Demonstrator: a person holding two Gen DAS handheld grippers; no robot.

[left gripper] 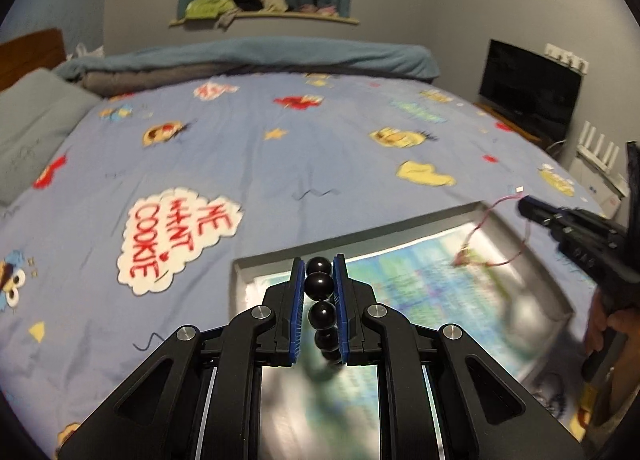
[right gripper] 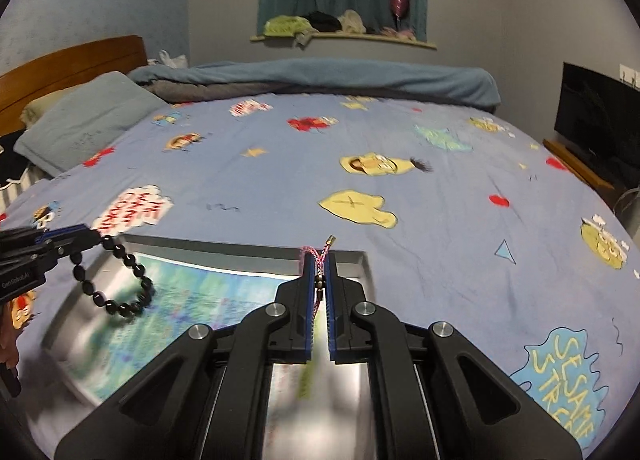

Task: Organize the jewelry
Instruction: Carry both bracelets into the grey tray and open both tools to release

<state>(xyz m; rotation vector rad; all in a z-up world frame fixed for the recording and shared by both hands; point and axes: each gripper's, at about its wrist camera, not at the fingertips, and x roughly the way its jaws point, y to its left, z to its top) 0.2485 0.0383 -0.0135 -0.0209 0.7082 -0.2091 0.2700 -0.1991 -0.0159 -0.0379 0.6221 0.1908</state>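
My left gripper (left gripper: 319, 264) is shut on a black bead bracelet (left gripper: 319, 284); in the right wrist view that left gripper (right gripper: 90, 236) holds the bracelet (right gripper: 120, 284) dangling as a loop over the tray. My right gripper (right gripper: 319, 260) is shut on a thin pink braided cord bracelet (right gripper: 317, 258) with a small metal end. From the left wrist view the right gripper (left gripper: 522, 207) holds the pink cord (left gripper: 490, 236) hanging above the tray. Both grippers hover over a shallow metal tray (left gripper: 240, 274) lined with a blue-green printed sheet, lying on the bed.
The tray (right gripper: 360, 260) rests on a blue cartoon-print bedsheet (right gripper: 280, 179). A rolled blue blanket (right gripper: 320, 73) and a pillow (right gripper: 84, 115) lie at the far side. A dark screen (left gripper: 528, 87) stands to the right of the bed. A hand (left gripper: 616, 324) grips the right tool.
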